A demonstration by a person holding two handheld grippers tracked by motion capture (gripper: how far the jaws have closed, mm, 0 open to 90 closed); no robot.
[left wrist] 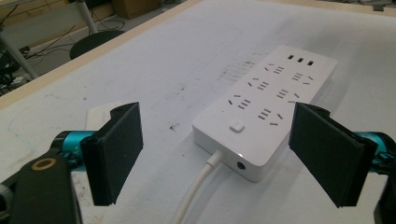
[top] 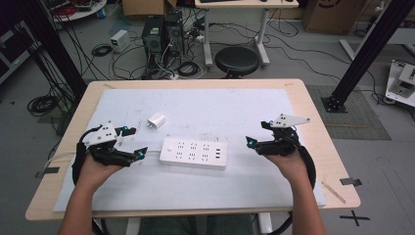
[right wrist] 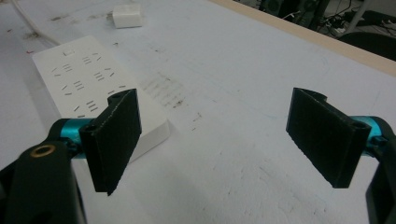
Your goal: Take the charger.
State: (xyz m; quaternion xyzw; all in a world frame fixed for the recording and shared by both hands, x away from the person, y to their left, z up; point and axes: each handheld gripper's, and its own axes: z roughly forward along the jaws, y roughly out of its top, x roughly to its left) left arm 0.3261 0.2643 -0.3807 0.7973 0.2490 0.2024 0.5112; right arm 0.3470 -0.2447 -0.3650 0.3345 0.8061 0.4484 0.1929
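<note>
High view: a wooden table [top: 313, 127] with rounded corners carries a white mat [top: 205, 110], scuffed and faintly marked. Near the mat's middle lies a white power strip [top: 195, 153], a flat rounded slab with rows of socket slots and a small button at its left end. Up and left of it, apart from it, sits a small white charger [top: 156, 120], a boxy cube. The left gripper [top: 132, 142], black with teal accents and a grey three-cornered plate on top, rests in a hand [top: 100, 164] just left of the strip, its jaws spread wide and holding nothing. The right gripper [top: 258, 133], built alike, sits in the other hand [top: 288, 161] right of the strip, well apart from it, jaws also wide and empty. Beyond the table stands a round black stool [top: 237, 60] amid tangled cables on a grey floor.

Left gripper view: two flat black jaws with a rough, matte pad texture stand far apart. Between them lies the strip's [left wrist: 266, 109] glossy white end, with its square button, a round port in the end face and a smooth white cord [left wrist: 198, 186] leading out toward the camera. The charger [left wrist: 100, 114] peeks out behind the left jaw.

Right gripper view: the same coarse black jaws gape wide over bare, speckled mat [right wrist: 243, 130]. The strip [right wrist: 88, 84] lies behind the left jaw, its corner passing behind the pad. The charger [right wrist: 127, 16] sits farther off, near the top edge, with the cord [right wrist: 28, 21] curving past it.
</note>
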